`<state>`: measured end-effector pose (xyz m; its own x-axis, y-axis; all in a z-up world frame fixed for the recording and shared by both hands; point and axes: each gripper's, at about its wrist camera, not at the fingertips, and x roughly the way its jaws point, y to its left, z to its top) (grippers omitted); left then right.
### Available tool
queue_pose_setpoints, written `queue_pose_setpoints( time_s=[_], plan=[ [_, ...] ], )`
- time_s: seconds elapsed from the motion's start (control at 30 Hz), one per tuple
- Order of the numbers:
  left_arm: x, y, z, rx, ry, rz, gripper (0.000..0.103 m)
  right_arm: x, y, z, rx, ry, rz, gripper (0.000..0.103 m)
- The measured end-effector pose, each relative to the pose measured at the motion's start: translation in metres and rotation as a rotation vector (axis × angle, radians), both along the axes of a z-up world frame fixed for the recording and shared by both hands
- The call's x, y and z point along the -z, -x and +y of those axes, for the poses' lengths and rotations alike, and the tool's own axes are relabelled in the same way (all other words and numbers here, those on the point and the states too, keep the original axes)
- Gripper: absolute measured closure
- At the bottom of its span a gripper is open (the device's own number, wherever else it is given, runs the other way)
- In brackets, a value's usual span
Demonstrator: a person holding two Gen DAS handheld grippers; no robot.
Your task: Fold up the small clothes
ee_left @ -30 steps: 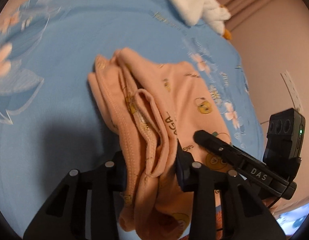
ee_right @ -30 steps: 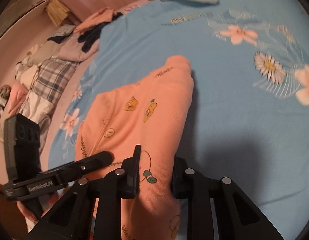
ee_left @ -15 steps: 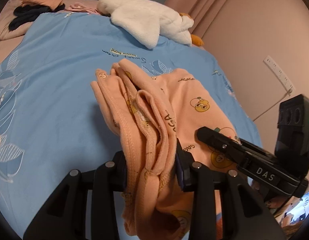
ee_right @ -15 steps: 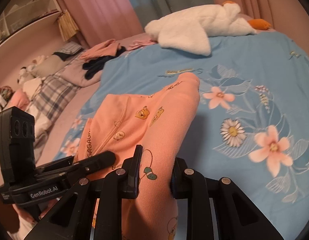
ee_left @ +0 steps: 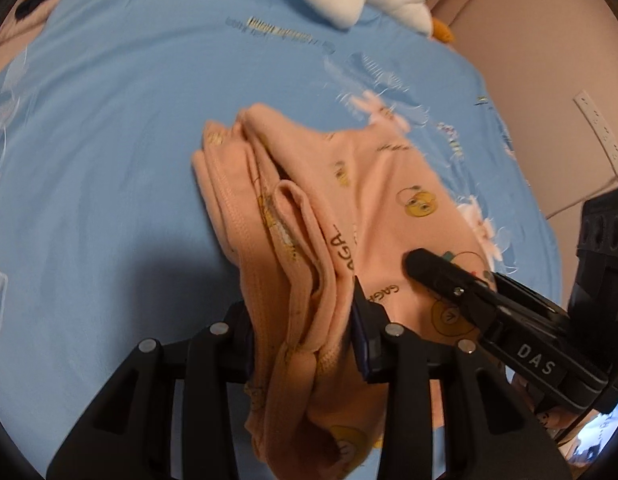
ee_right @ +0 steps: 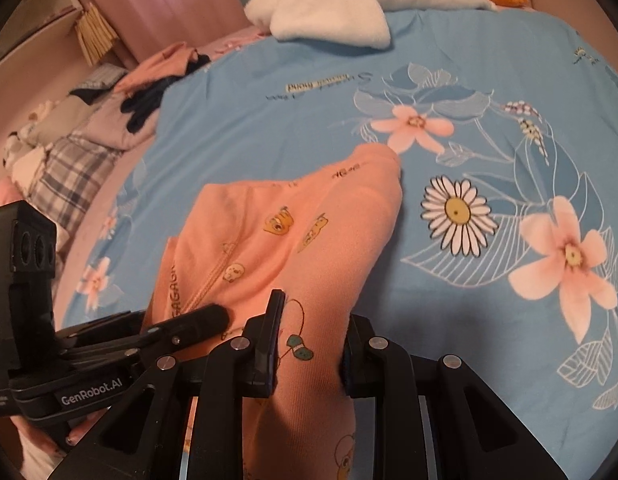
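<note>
Holding the peach baby garment [ee_left: 373,200] at both ends, we have the left hand-held gripper [ee_left: 305,344] clamped on a thick bunch of folded layers and the right hand-held gripper [ee_right: 309,344] pinched narrow on a single smoother fold. It hangs over the blue floral bedsheet [ee_right: 269,128], far edge touching it. At twelve o'clock lies a white plush toy [ee_right: 333,12]; toward ten, a pile of clothes [ee_right: 121,96].

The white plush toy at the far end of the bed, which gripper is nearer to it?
Cannot tell. The left gripper and right gripper both clamp the peach garment, far from the plush toy.
</note>
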<state>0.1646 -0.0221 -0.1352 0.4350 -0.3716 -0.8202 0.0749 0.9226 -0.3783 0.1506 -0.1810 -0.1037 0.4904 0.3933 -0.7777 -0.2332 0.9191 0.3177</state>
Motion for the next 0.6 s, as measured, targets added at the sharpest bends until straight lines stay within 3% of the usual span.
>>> queue_pose_setpoints(
  time_s=[0.1, 0.17, 0.27, 0.37, 0.53, 0.6],
  plan=[
    [0.004, 0.004, 0.002, -0.014, -0.003, 0.028, 0.057, 0.004, 0.000, -0.003, 0.021, 0.033, 0.029, 0.075],
    [0.001, 0.005, 0.002, -0.022, -0.011, 0.036, 0.056, 0.003, 0.003, -0.005, 0.037, 0.034, 0.036, 0.067],
    [-0.009, 0.007, 0.004, -0.032, -0.029, 0.029, 0.046, -0.008, 0.010, -0.010, 0.064, 0.064, 0.007, 0.053],
    [-0.030, 0.020, 0.007, -0.042, -0.066, -0.026, 0.034, -0.030, 0.024, -0.016, 0.096, 0.099, -0.041, 0.036],
    [-0.077, 0.049, 0.017, -0.050, -0.068, -0.146, 0.012, -0.069, 0.049, -0.023, 0.129, 0.125, -0.148, 0.022],
    [-0.096, 0.065, 0.022, -0.068, -0.068, -0.201, 0.007, -0.081, 0.057, -0.024, 0.128, 0.117, -0.180, 0.019]
  ],
)
